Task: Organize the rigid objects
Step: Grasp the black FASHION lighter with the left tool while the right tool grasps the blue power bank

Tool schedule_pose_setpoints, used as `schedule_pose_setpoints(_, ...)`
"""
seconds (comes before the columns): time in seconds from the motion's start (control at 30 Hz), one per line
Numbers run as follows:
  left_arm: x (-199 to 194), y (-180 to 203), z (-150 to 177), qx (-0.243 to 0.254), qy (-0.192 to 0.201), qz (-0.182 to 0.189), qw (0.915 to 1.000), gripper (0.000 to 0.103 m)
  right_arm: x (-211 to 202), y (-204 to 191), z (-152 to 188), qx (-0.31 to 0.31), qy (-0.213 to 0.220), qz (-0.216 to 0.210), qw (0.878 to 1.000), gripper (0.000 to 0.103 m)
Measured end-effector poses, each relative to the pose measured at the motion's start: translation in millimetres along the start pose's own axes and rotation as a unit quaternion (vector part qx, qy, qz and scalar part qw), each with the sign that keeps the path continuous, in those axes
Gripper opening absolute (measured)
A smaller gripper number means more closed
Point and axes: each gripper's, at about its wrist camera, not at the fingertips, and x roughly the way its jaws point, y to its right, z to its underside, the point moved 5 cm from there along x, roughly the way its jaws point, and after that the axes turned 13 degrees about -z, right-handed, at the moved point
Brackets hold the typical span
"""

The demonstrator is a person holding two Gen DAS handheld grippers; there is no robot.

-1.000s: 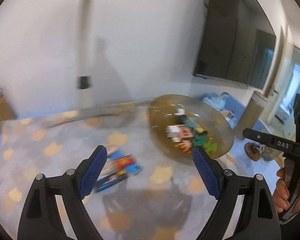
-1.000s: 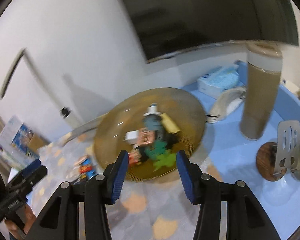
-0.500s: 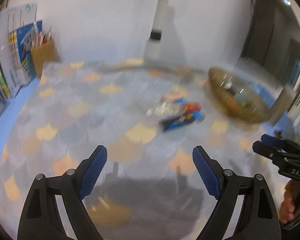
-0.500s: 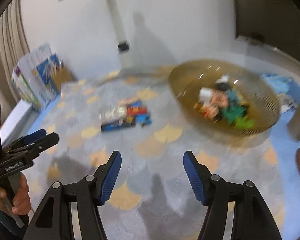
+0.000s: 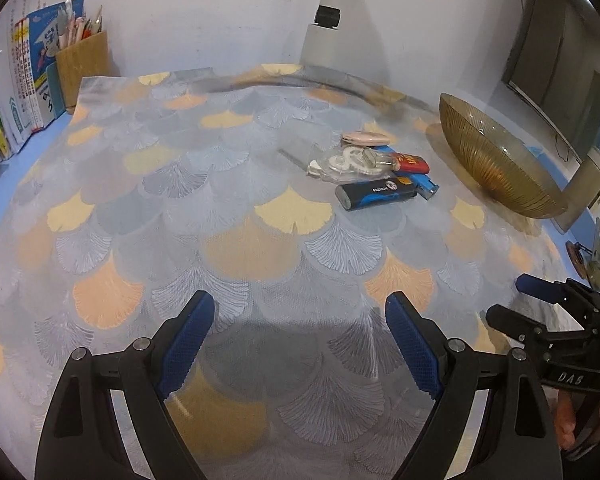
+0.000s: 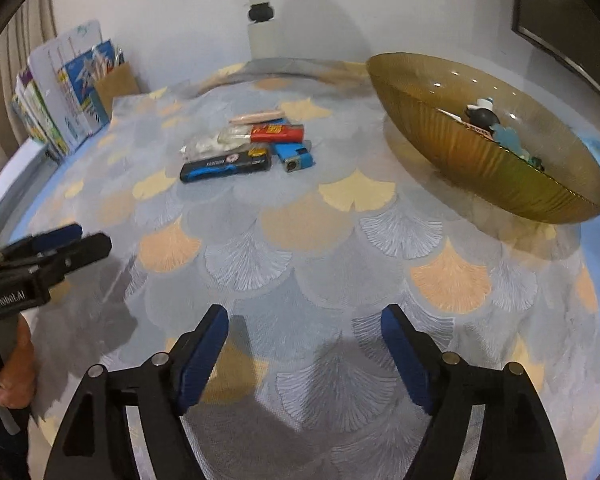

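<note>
step – reach for small items | left gripper (image 5: 300,334) – spread, nothing held | right gripper (image 6: 303,346) – jaws opening, nothing between | black-and-blue lighter (image 6: 225,165) lies beside amber glass bowl (image 6: 476,160) | advised: lengthwise sides are pinched squarely

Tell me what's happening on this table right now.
A person holds a gripper in each hand over a patterned mat. Neither holds anything: the left gripper is open, and the right gripper is opening with nothing between its jaws. A small pile of lighters and stationery lies ahead, untouched, beside an amber bowl already holding a few items.
</note>
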Motion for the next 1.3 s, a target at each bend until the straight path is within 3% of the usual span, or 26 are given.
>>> schedule_pose_setpoints(0.37,6.9,15.8,8.4,0.057,-0.014,-0.045,0.9972,0.086,0.1,0.9,-1.2,0.000,-0.004,0.014,1.000,0.080)
schedule_pose_setpoints(0.5,4.3,22.3,8.8,0.086,-0.019,-0.042,0.9952,0.086,-4.7,1.3,-0.1,0.008,-0.008,0.009,1.000,0.080)
schedule_pose_setpoints(0.63,-10.9,27.5,-10.0,0.121,0.003,-0.034,0.9921,0.086,-25.1,-2.9,-11.0,0.032,-0.004,-0.023,0.999,0.070)
schedule_pose_setpoints(0.77,-17.5,38.6,-43.7,0.156,0.030,-0.026,0.9869,0.086,-45.1,-14.9,-48.1,0.005,0.026,-0.037,0.999,0.069)
schedule_pose_setpoints(0.87,-5.1,49.7,-59.7,0.166,0.022,0.006,0.9859,0.083,-32.1,-19.0,-70.7,-0.022,0.023,-0.016,0.999,0.061)
schedule_pose_setpoints(0.93,10.6,56.5,-63.2,0.175,0.008,0.014,0.9844,0.077,-8.7,-15.6,-80.0,-0.030,0.006,-0.009,0.999,0.046)
schedule_pose_setpoints(0.97,17.1,59.1,-64.0,0.181,0.003,0.013,0.9835,0.073,3.6,-12.2,-83.4,-0.030,0.000,-0.009,1.000,0.044)
schedule_pose_setpoints(1.07,39.9,64.2,-65.8,0.185,-0.015,0.022,0.9824,0.069,25.6,-1.5,-91.2,-0.037,0.018,-0.010,0.999,0.043)
schedule_pose_setpoints(1.2,60.1,68.0,-70.0,0.174,-0.032,0.050,0.9829,0.063,57.2,18.1,-100.3,0.004,-0.001,-0.021,1.000,0.043)
schedule_pose_setpoints(1.3,65.6,72.5,-74.2,0.176,-0.023,0.045,0.9831,0.055,67.9,16.7,-109.5,-0.014,-0.003,-0.008,1.000,0.043)
